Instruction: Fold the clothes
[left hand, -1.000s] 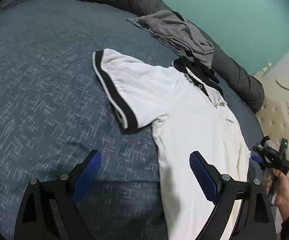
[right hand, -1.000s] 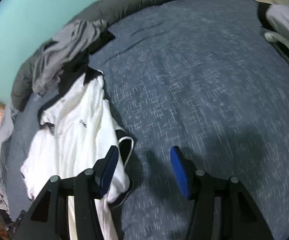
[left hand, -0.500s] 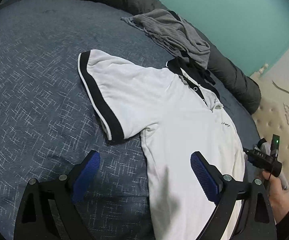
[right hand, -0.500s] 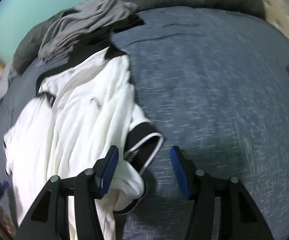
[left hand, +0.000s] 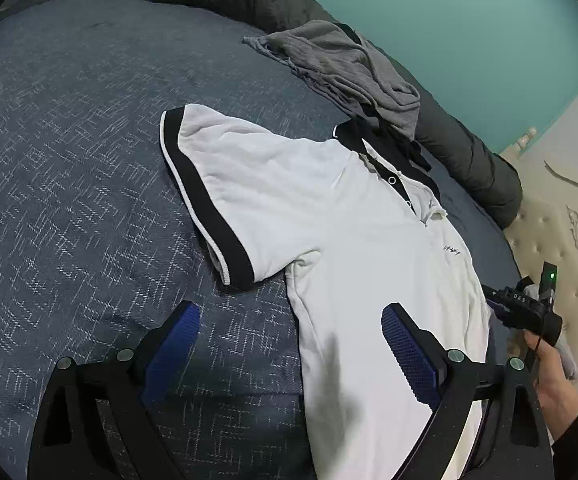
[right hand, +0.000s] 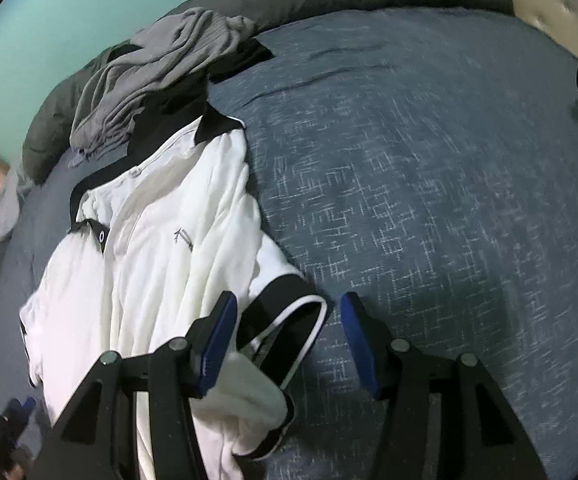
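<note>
A white polo shirt (left hand: pixel 353 240) with black collar and black sleeve bands lies face up on the dark blue bedspread (left hand: pixel 69 168). One sleeve (left hand: pixel 209 184) is spread flat to the left. My left gripper (left hand: pixel 291 340) hovers open over the shirt's lower left side, whose edge runs between the fingers. In the right wrist view the other sleeve (right hand: pixel 289 312) lies crumpled, with its black cuff standing open. My right gripper (right hand: pixel 287 332) is open right above that cuff, one finger on each side, pads not pressing. A hand (left hand: pixel 553 376) shows at the shirt's right edge.
A heap of grey clothes (left hand: pixel 349 64) (right hand: pixel 161 64) lies just beyond the collar, against a rolled dark grey duvet (left hand: pixel 461 148). A cream tufted headboard (left hand: pixel 549 232) stands to the right, a teal wall behind. Blue bedspread (right hand: pixel 449 200) stretches wide to the shirt's side.
My right gripper has swung over from the bare bedspread to the crumpled sleeve, so the cuff now sits between its fingers. The left gripper has barely moved. Both stay open.
</note>
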`<action>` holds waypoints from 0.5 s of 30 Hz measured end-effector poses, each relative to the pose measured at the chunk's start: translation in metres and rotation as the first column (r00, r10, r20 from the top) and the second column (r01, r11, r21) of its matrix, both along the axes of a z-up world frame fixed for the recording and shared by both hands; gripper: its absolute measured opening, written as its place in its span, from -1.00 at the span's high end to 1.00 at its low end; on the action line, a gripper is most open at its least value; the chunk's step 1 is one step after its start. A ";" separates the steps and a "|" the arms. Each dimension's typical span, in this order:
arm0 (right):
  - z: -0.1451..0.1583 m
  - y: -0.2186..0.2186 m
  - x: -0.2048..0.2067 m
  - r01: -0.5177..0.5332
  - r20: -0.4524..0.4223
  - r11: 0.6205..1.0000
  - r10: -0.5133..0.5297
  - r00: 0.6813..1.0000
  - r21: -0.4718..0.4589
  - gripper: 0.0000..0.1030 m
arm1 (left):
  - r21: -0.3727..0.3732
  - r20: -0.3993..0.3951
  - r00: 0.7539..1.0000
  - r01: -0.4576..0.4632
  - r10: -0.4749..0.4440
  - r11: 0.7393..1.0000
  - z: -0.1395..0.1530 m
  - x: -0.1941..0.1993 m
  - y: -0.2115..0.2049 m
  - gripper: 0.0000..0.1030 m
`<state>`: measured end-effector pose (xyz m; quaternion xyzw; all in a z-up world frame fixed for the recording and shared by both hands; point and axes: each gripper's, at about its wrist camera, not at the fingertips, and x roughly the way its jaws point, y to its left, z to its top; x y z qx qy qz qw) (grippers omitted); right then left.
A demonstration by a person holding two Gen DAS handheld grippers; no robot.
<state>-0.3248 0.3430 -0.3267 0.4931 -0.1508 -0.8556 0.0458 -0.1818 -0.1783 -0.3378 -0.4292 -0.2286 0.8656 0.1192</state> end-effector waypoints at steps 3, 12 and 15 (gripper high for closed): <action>-0.005 -0.001 -0.003 0.006 0.003 0.999 -0.006 1.000 -0.034 0.25 | -0.002 -0.003 1.000 0.006 -0.006 1.000 0.001 0.000 0.001 -0.84; 0.021 0.011 0.007 0.036 -0.100 0.999 -0.035 0.994 0.007 0.95 | 0.000 0.000 1.000 0.005 -0.005 1.000 -0.001 -0.002 0.001 -0.85; 0.040 0.032 0.007 0.089 -0.127 0.996 -0.087 0.988 0.015 0.95 | 0.004 0.002 1.000 0.003 -0.003 1.000 -0.001 -0.002 0.000 -0.85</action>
